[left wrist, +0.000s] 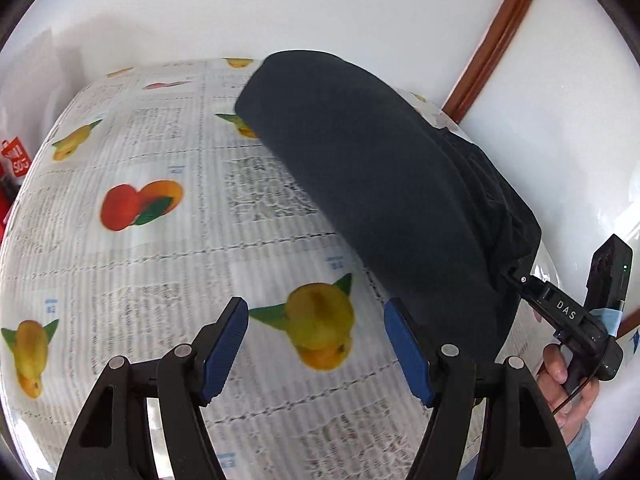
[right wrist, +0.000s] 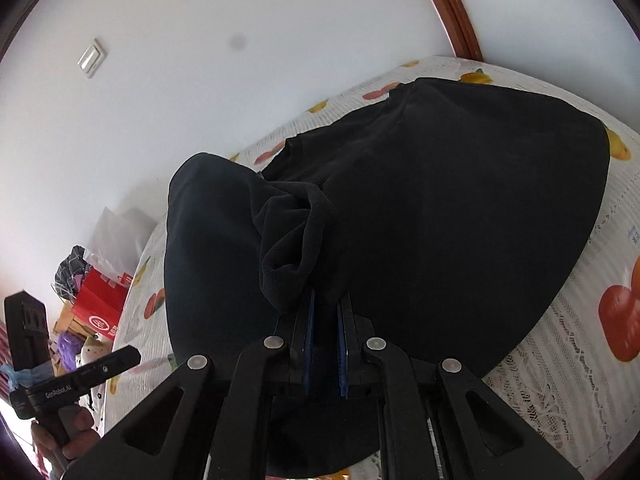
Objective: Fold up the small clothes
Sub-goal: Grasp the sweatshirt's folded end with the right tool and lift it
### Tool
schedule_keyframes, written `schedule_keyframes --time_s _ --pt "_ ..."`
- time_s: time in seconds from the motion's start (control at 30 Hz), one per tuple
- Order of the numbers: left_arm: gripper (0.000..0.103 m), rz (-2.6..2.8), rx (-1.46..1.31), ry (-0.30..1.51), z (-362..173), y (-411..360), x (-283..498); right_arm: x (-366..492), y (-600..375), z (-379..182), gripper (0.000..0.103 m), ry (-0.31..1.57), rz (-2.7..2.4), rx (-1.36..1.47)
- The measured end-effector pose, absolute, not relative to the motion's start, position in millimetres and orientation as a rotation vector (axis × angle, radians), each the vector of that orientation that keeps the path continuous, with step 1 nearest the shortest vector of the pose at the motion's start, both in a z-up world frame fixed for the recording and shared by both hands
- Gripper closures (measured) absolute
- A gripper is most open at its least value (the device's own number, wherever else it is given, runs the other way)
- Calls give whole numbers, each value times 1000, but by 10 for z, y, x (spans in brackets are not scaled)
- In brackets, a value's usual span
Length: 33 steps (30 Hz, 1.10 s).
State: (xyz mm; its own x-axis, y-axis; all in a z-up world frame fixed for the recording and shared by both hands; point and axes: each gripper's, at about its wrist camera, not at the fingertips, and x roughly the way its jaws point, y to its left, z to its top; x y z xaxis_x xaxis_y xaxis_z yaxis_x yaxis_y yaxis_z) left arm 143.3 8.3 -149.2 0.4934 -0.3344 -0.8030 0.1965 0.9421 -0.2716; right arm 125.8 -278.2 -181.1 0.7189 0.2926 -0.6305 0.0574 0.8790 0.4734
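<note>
A dark navy garment [left wrist: 384, 184] lies on a table covered with a fruit-print cloth [left wrist: 168, 248]. My left gripper [left wrist: 316, 344] is open and empty, low over the cloth, just left of the garment's near edge. My right gripper [right wrist: 325, 320] is shut on a bunched fold of the garment [right wrist: 460, 208] and holds that part lifted off the table. In the left wrist view the right gripper [left wrist: 516, 276] shows at the garment's right end. In the right wrist view the left gripper [right wrist: 128, 356] shows at the lower left, off the garment.
A white wall stands behind the table, with a brown wooden frame [left wrist: 492, 40] at the right. Beyond the table's far side are a red box [right wrist: 100, 304], bags and clutter. A light switch [right wrist: 92, 57] is on the wall.
</note>
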Motion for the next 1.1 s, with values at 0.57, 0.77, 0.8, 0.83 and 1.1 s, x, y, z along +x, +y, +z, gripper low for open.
schedule_keyframes --time_s 0.57,0.77,0.8,0.83,1.1 --pt "25 -368 -118 1051 -1652 -522 1813 1334 -2857 -1659 51 773 370 307" --pt "25 -384 -109 1043 -1652 -405 1695 1710 -2711 -1782 62 833 366 372" --pt "25 -388 -105 1042 -1654 -370 1652 1757 -2660 -1805 68 848 360 353" --pt "25 -391 -106 1037 -1649 -323 1606 1774 -2618 -1813 77 855 360 330" --pt "28 -338 -93 999 -1625 101 1359 1915 -2309 -1875 81 893 383 283"
